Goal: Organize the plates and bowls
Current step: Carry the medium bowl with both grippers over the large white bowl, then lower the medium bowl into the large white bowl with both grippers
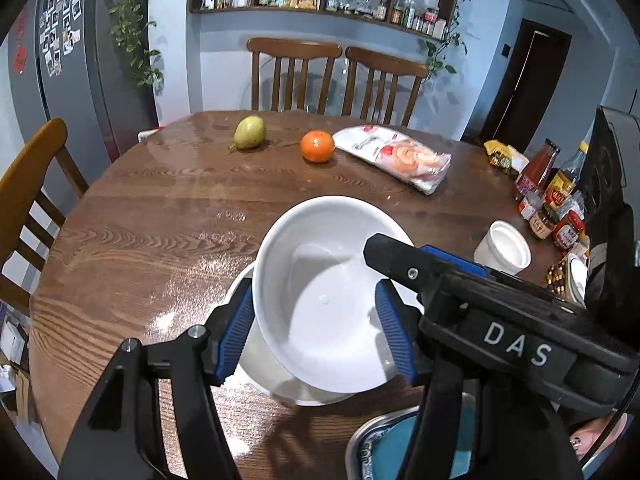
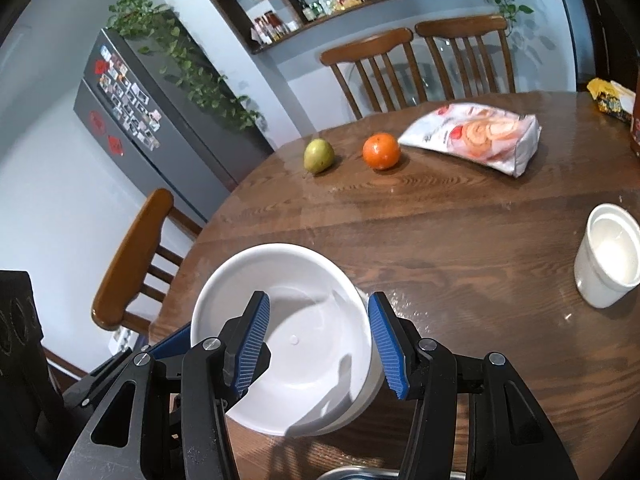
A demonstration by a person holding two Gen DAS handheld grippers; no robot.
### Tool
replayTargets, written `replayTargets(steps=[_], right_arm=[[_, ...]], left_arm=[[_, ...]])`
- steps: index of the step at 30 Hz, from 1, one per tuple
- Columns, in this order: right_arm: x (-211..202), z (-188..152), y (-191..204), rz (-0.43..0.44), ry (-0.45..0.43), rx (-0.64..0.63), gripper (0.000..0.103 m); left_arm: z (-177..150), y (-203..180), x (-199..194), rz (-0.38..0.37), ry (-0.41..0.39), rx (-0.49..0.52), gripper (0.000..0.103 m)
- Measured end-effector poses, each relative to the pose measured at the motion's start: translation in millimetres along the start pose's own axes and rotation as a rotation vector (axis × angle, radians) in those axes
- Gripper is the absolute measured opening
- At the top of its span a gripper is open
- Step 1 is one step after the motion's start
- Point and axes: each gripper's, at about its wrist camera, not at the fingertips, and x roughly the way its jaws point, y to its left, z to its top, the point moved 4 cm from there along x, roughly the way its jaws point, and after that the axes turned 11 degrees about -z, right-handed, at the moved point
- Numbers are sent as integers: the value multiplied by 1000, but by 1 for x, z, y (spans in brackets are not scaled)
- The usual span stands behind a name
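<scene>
Grippers first: the left gripper (image 1: 316, 320) clamps the left wall of a white bowl (image 1: 320, 264), one blue pad outside the rim and the other pad inside, and the right gripper (image 2: 320, 340) pinches the opposite wall the same way, one pad in the bowl and one out. Sharing the load between two sides seems meant to keep the bowl steady, though it hangs tilted, its mouth turned toward the cameras. Just beneath it sits a second white bowl (image 1: 248, 356), only partly visible on the desk (image 1: 140, 220); the held bowl looks lined up to nest into it, so stacking appears to be the step in hand. Whether the two already touch I cannot tell. The held bowl is empty, apart from a small speck on its floor. Near the desk's front edge lies a blue-patterned plate (image 1: 384, 436), mostly hidden. Further right stands a white cup (image 2: 608, 256), empty as far as I can see. Beyond lie a pear (image 2: 319, 155), an orange (image 2: 381, 151) and a snack bag (image 2: 480, 136), well apart from the bowls.
</scene>
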Motion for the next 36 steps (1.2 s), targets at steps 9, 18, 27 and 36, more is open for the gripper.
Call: replayTargets(steps=[9, 18, 27, 36], right_arm=[[12, -3, 0, 0, 25, 3, 55], [29, -10, 2, -30, 81, -21, 55], [40, -14, -1, -51, 114, -21, 55], [47, -17, -1, -44, 139, -34, 55]], left_arm=[[-1, 6, 10, 9, 38, -9, 59], [-8, 18, 26, -1, 121, -20, 59], [-12, 22, 37, -6, 187, -22, 59], [-14, 23, 41, 13, 215, 1, 59]])
